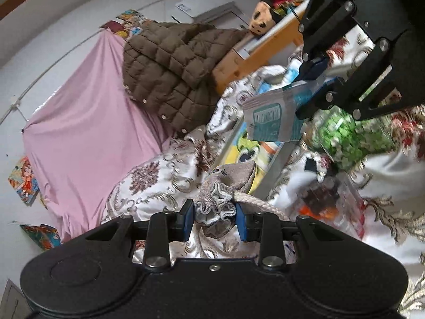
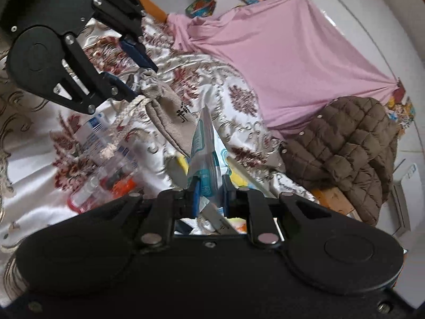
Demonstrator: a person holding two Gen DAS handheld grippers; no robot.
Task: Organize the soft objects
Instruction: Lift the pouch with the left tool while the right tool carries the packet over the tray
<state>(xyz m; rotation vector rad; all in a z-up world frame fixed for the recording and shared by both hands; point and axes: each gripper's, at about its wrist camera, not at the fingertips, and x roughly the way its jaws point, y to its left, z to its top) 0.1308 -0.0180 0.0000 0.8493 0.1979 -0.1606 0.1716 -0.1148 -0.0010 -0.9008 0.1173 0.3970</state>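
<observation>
My left gripper [image 1: 214,219] is shut on the gathered mouth of a grey drawstring pouch [image 1: 228,183], held above the floral bedspread [image 1: 148,183]; its rope cord [image 1: 263,204] trails right. In the right wrist view the pouch [image 2: 170,114] hangs from the left gripper [image 2: 138,79]. My right gripper [image 2: 209,194] is shut on a teal and white tissue pack [image 2: 205,154]. In the left wrist view the right gripper [image 1: 318,85] holds that pack [image 1: 273,114] above the pouch.
A brown quilted jacket [image 1: 170,71] lies on a pink sheet [image 1: 85,122]. A green patterned bag [image 1: 350,138] and a clear plastic pouch with small items [image 1: 332,202] lie on the bedspread. A wooden bed frame [image 1: 255,55] and a cartoon-print board [image 1: 255,148] are nearby.
</observation>
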